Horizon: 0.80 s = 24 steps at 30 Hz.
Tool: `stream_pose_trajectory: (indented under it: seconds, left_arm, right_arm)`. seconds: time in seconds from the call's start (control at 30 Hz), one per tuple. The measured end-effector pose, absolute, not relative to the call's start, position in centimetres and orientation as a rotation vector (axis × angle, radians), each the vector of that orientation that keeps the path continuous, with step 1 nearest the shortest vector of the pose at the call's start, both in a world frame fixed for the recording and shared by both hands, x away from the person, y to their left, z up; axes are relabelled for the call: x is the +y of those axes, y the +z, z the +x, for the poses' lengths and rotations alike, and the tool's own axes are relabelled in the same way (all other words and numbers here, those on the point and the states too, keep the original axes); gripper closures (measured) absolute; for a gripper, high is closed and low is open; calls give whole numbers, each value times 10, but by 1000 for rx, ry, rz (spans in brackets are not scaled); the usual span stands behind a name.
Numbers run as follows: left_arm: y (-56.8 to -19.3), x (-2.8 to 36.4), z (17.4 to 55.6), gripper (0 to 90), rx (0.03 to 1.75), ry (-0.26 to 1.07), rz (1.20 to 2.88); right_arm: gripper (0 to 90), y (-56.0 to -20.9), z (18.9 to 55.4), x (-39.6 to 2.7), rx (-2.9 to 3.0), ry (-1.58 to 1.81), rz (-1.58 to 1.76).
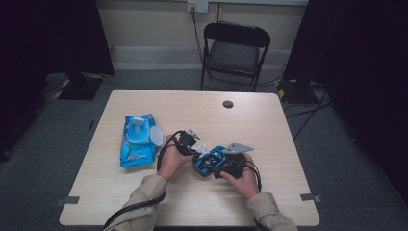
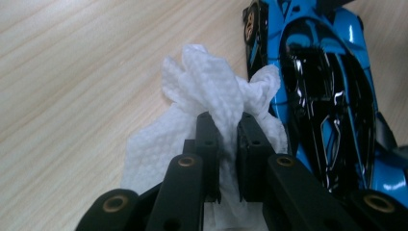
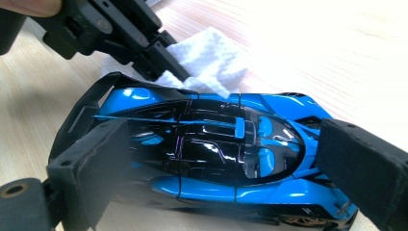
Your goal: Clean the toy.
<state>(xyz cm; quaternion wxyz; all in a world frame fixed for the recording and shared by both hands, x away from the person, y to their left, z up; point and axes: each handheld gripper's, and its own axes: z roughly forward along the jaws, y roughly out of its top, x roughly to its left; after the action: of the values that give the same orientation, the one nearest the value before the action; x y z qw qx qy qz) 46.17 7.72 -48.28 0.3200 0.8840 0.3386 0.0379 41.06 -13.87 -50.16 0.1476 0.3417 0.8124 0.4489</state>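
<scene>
On the wooden counter [image 1: 269, 125], toward the middle of its near edge, a person works with a pair of tongs in each hand. The left tongs [image 2: 225, 127] are pinching a crumpled white wipe [image 2: 211, 91]: the wipe is bunched between the two black jaws, which stand close together with only the cloth between them. The wipe touches the side of a blue and black toy car [image 2: 332, 96], up against its glossy body just beside a wheel.

The right tongs [image 3: 240, 159] hold that toy car [image 3: 211, 154] across its length, one padded jaw against each end, so the jaws stand wide but press on the car. The car lies on the counter with its dark cabin glass facing up. In the right gripper view the left tongs [image 3: 166, 65] come in from the upper left with the wipe [image 3: 211, 55] at the car's far side.

In the high view both hands meet over the car [image 1: 210, 161]; the left hand [image 1: 172, 161] and right hand [image 1: 245, 180] are close together. Toward the left edge of the counter lies a blue pack of wipes [image 1: 138, 139] with its round lid flipped open, well apart from the car.
</scene>
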Motion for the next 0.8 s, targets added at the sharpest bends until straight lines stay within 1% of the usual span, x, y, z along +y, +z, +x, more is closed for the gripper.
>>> stream_pose_trajectory:
  seconds: [0.23,0.4,0.8]
  left_arm:
    - [-481,83,458,817,877,85,2350]
    - [-482,87,455,817,886,91,2339]
    - [-481,100,445,817,894,56,2338]
  right_arm:
    - [50,-502,411,-139,2336,1295,983]
    - [50,-502,410,-139,2336,1296,982]
    - [50,-502,410,-139,2337,1297,979]
